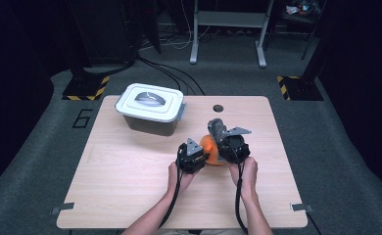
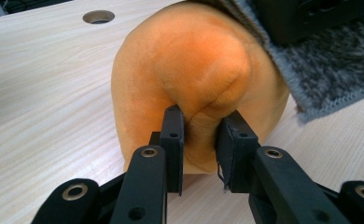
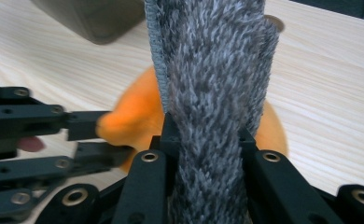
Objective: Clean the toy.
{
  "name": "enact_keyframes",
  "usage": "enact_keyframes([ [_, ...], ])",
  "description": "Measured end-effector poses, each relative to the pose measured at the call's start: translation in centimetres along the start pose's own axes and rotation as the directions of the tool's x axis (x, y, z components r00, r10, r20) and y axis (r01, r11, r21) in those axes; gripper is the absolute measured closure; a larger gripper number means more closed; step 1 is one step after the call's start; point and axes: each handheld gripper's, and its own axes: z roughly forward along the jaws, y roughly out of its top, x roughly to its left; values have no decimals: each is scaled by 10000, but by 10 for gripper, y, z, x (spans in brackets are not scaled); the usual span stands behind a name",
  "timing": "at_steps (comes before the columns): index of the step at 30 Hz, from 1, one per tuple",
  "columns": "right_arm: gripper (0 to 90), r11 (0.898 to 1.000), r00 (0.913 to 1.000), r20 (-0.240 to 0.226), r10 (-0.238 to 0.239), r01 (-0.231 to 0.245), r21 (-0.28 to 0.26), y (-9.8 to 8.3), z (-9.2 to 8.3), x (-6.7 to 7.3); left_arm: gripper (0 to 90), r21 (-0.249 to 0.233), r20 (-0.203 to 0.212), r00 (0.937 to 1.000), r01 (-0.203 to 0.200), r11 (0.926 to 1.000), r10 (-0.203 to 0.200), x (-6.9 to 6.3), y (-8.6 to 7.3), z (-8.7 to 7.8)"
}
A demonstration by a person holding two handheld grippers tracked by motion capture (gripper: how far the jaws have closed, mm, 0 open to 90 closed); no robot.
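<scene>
The orange plush [image 2: 194, 88] lies mid-table, its fold pinched by the left gripper [image 2: 199, 140]. The right gripper [image 3: 208, 140] clamps a grey cloth [image 3: 213, 70] standing above it. Probably they are being separated; next, pull apart steadily. A lidded bin [image 1: 152, 110] sits far left.

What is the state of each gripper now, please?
Left gripper: closed on a fold of the orange plush.
Right gripper: closed on the grey fuzzy cloth.
</scene>
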Motion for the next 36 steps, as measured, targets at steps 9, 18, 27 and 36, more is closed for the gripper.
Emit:
enact_keyframes([
  [9, 737, 9970, 9961, 526, 705, -720, 275, -14, 3, -28, 728, 3, 31, 10000, -38, 10000, 38, 2, -3, -1],
  [18, 736, 9819, 9851, 844, 1501, -1585, 1041, -36, 26, -59, 726, 5, 6, 10000, -27, 10000, 27, 2, -3, -1],
  [27, 734, 9523, 9716, 480, 2318, -2368, 1923, -53, 52, -70, 726, 50, -50, 10000, -37, 10000, 37, 3, -3, -2],
  [36, 733, 9841, 9845, 23, 1753, -1753, 282, -23, -6, -59, 728, 59, 7, 9998, -188, 9998, 188, -1, -2, -1],
])
